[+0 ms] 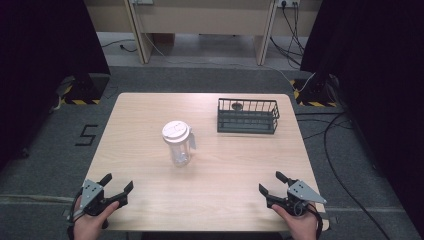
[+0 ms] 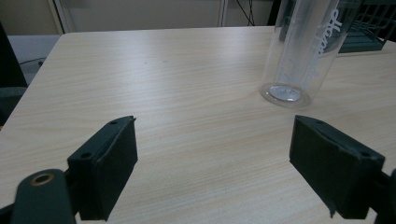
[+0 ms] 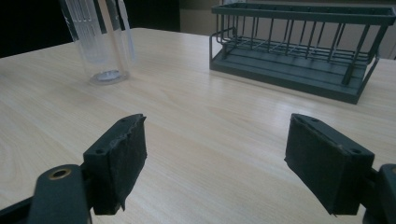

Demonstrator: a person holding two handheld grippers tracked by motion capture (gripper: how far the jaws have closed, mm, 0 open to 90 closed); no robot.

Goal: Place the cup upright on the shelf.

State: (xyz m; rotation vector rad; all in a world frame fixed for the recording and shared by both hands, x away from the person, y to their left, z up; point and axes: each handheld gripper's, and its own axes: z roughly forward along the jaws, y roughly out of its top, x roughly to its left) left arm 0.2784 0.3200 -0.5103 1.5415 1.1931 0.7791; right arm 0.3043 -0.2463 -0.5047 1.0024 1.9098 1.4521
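Observation:
A clear plastic bottle (image 1: 178,143) with a white lid stands upright near the middle of the wooden table (image 1: 150,107). Its see-through body with white lettering appears ahead and right in the left gripper view (image 2: 301,51), and far left in the right gripper view (image 3: 99,42). A dark wire basket (image 1: 247,116) sits at the back right, also seen as the basket (image 3: 299,51) ahead of the right jaws. My left gripper (image 1: 116,184) rests open at the front left corner. At the front right, my right gripper (image 1: 271,182) is open too. Nothing lies between either pair of jaws.
A small dark round object (image 1: 237,106) lies inside the basket at its back left. Grey carpet surrounds the table, with cables (image 1: 330,150) on the floor at the right. Dark curtains stand on both sides, and wooden furniture legs stand behind.

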